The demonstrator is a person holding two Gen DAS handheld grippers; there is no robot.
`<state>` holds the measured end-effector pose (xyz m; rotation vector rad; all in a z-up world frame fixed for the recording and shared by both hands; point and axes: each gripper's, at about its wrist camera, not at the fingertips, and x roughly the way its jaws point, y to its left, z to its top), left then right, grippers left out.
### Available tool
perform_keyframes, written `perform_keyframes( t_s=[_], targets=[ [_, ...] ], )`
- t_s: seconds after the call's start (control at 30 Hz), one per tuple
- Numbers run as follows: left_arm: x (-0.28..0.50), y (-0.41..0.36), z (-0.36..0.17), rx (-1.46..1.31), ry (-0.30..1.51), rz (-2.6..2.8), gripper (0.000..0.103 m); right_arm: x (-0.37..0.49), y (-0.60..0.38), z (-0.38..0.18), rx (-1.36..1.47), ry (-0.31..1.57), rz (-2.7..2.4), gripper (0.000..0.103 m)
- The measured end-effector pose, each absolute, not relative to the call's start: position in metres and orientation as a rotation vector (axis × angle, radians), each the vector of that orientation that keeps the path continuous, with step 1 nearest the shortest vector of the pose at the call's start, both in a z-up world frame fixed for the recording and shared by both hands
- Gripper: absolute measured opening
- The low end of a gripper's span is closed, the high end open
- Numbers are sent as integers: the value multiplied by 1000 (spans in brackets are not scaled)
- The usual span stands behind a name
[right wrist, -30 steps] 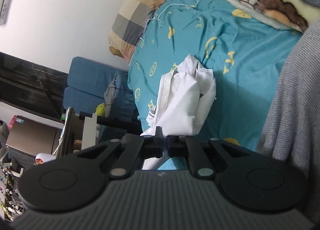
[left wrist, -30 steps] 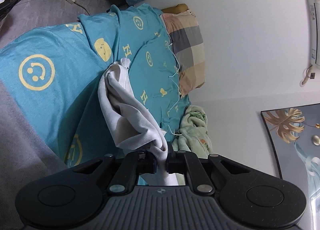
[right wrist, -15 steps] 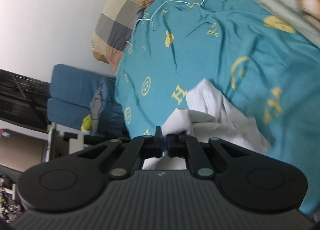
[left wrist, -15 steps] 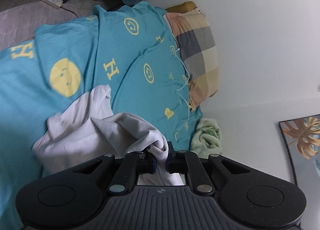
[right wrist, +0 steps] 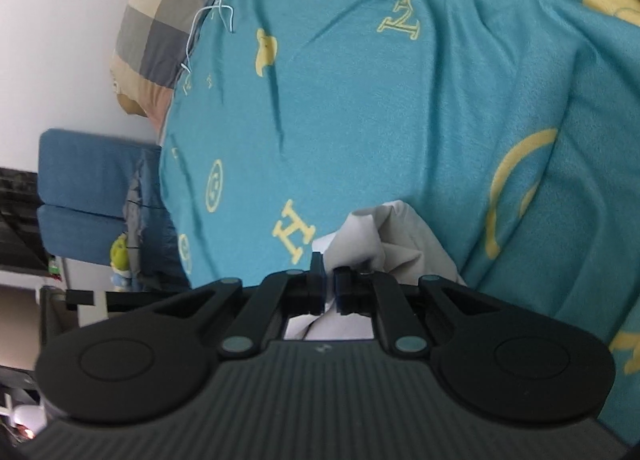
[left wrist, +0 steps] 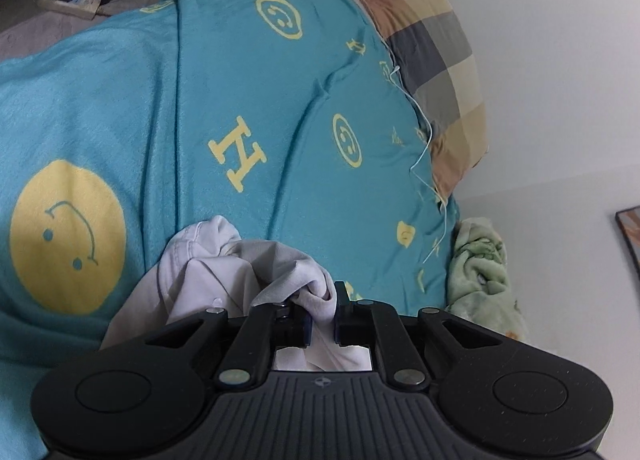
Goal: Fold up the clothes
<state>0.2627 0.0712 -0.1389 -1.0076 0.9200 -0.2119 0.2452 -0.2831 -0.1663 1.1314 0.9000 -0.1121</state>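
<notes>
Shirt (left wrist: 208,280), white, bunched on teal blanket (left wrist: 240,100); L gripper (left wrist: 320,310) & R gripper (right wrist: 329,284) both clamped on its cloth. Checked pillow (left wrist: 436,60) beyond.

Soft white cloth garment (left wrist: 224,276); fuzzy teal blanket (left wrist: 248,80).

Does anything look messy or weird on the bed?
Yes. The white garment is bunched in a crumpled heap on the teal blanket, not spread flat, with each hand-held gripper, left and right, pinching a fold. A loose white cord also trails across the blanket beside the checked pillow.
</notes>
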Motion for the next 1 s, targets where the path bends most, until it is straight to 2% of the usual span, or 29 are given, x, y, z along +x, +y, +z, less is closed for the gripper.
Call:
perform_keyframes(
  t_s=[0.1, 0.2, 0.23, 0.27, 0.3, 0.33, 0.37, 0.4, 0.57, 0.7, 0.83, 1.0],
  targets=[
    [261, 67, -130, -936, 902, -236, 14, 243, -279, -163, 1093, 898, -107, 9],
    [253, 60, -116, -855, 865, -259, 29, 241, -274, -154, 1038, 877, -65, 11],
    [249, 57, -110, -819, 847, -268, 39, 240, -272, -149, 1011, 863, -43, 12],
    [246, 54, -103, -780, 826, -271, 50, 239, -268, -143, 976, 846, -17, 18],
    [243, 51, -97, -740, 805, -273, 54, 237, -264, -137, 939, 829, 7, 33],
    [239, 48, -91, -699, 787, -273, 59, 234, -260, -132, 906, 815, 28, 42],
    [235, 45, -85, -656, 770, -272, 62, 232, -255, -128, 875, 800, 46, 56],
    [233, 42, -81, -616, 757, -271, 64, 231, -251, -123, 846, 784, 62, 66],
    [224, 24, -76, -410, 733, -240, 67, 234, -223, -109, 547, 746, 94, 67],
    [226, 13, -88, -299, 775, -230, 67, 244, -213, -129, 333, 775, 49, 66],
    [233, 8, -106, -237, 827, -223, 66, 249, -213, -151, 298, 814, 64, 65],
    [223, 8, -103, -194, 817, -231, 66, 245, -214, -148, 331, 812, 61, 65]
  ],
)
